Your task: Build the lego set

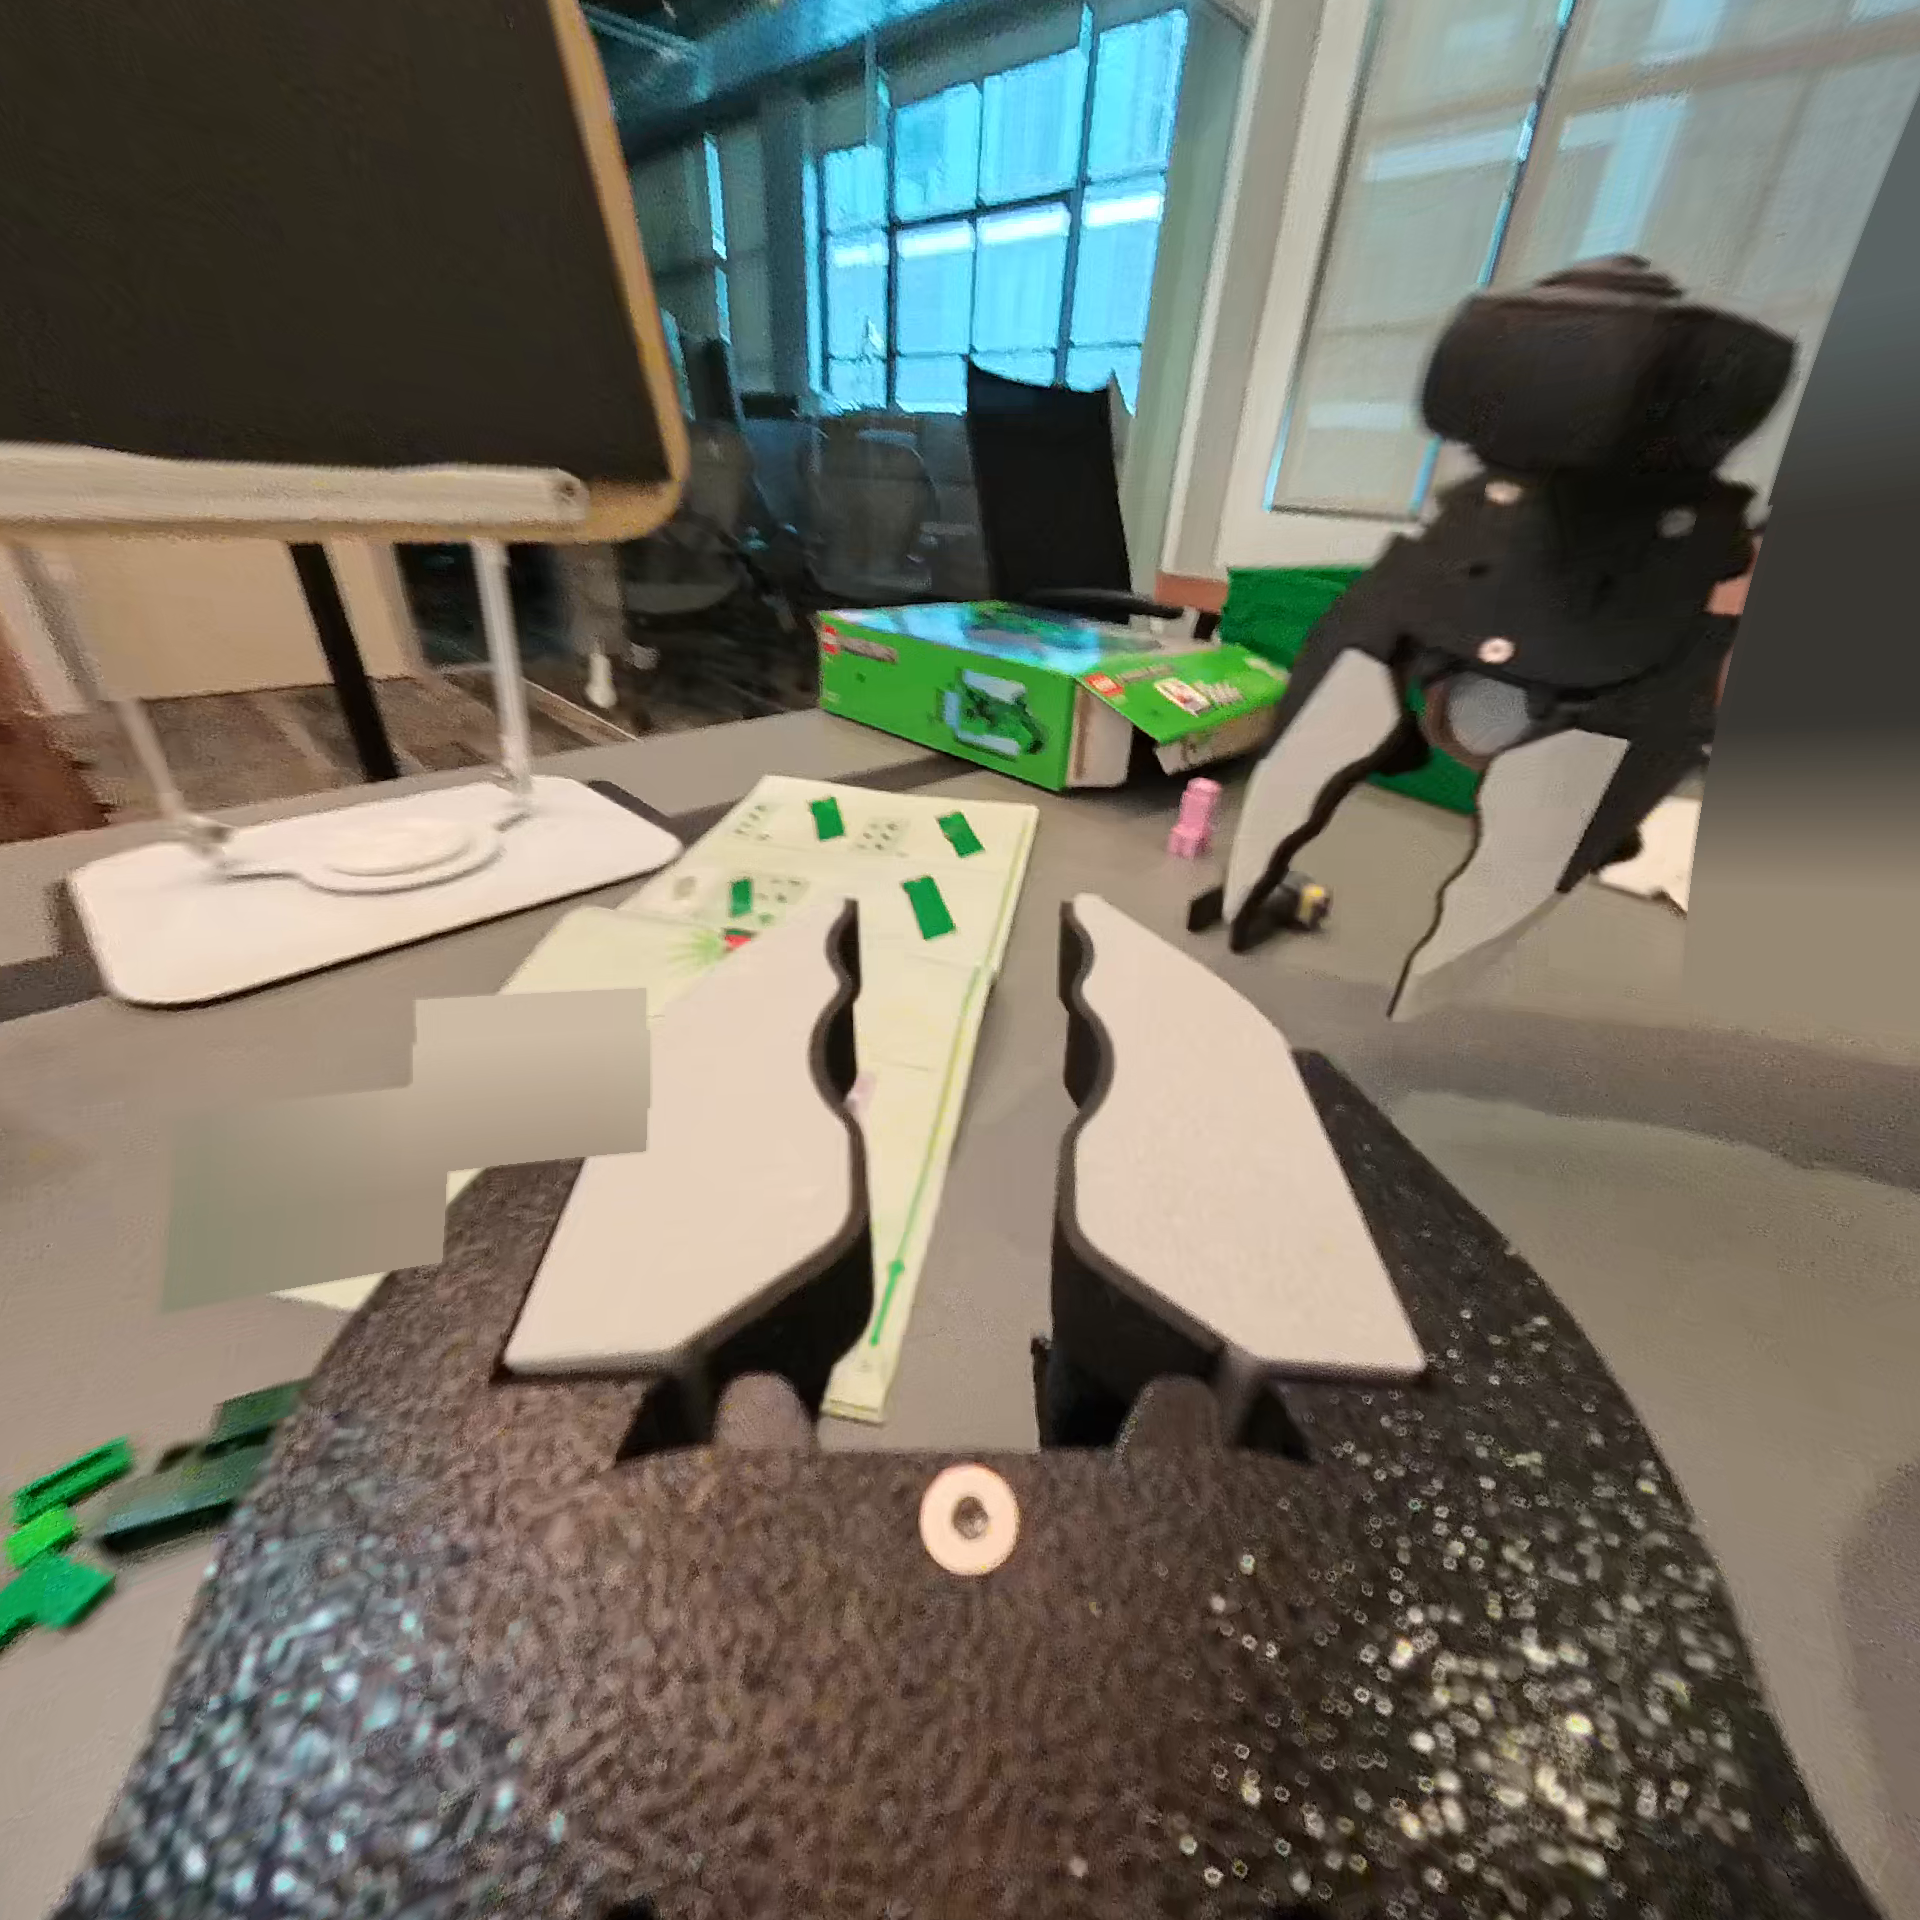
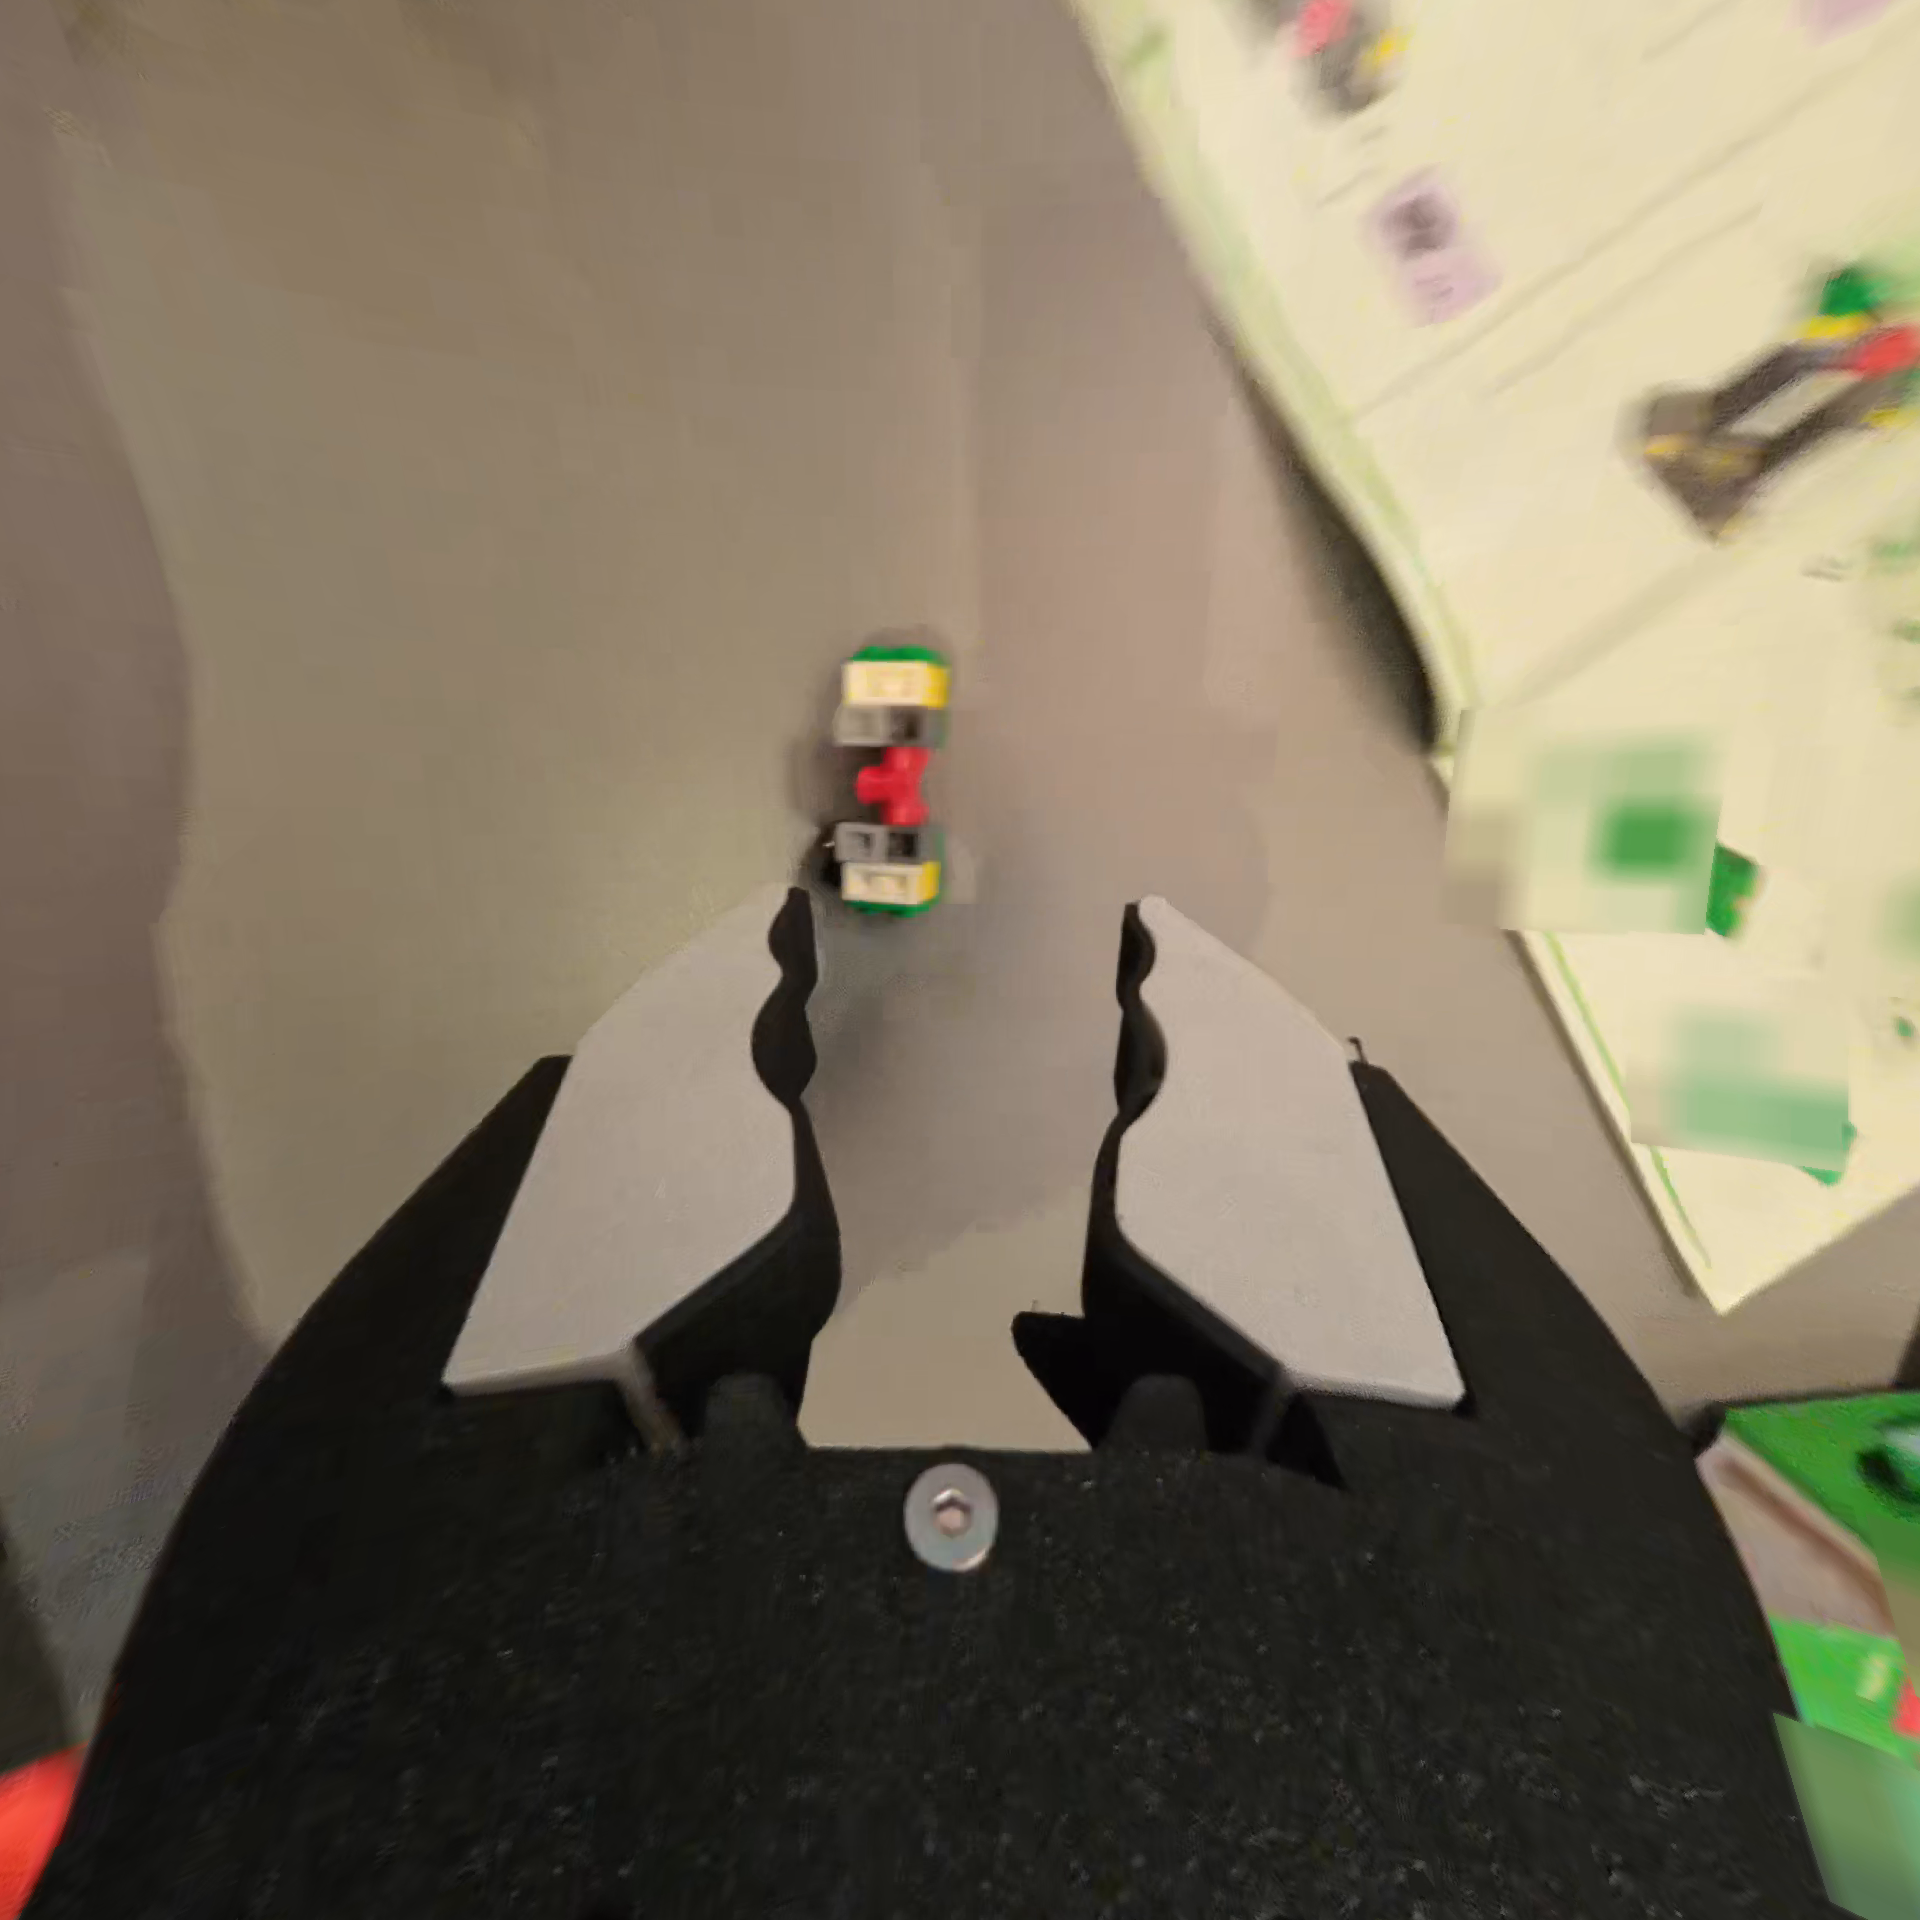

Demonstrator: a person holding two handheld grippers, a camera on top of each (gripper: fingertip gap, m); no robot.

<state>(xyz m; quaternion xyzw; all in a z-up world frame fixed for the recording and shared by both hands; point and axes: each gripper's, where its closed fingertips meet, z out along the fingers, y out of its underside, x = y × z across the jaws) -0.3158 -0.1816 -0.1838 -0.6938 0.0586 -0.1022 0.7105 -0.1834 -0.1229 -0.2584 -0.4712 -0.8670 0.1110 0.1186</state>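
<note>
My left gripper (image 1: pixel 958 914) is open and empty above the open instruction booklet (image 1: pixel 883 904), which lies on the grey table with several green plates (image 1: pixel 928 907) on it. My right gripper (image 2: pixel 961 909) is open and empty, pointing down at the table just short of a small lego assembly (image 2: pixel 891 781) of green, yellow, grey and red pieces. The right gripper also shows in the left wrist view (image 1: pixel 1325 971), open over a small dark and yellow piece (image 1: pixel 1299 899). A pink lego figure (image 1: pixel 1195 819) stands nearby.
A green lego box (image 1: pixel 997 691) lies open at the table's far side. A white stand (image 1: pixel 364 883) holding a dark screen stands at the left. Loose green pieces (image 1: pixel 62 1527) lie at the near left. The booklet (image 2: pixel 1662 520) fills the right wrist view's right side.
</note>
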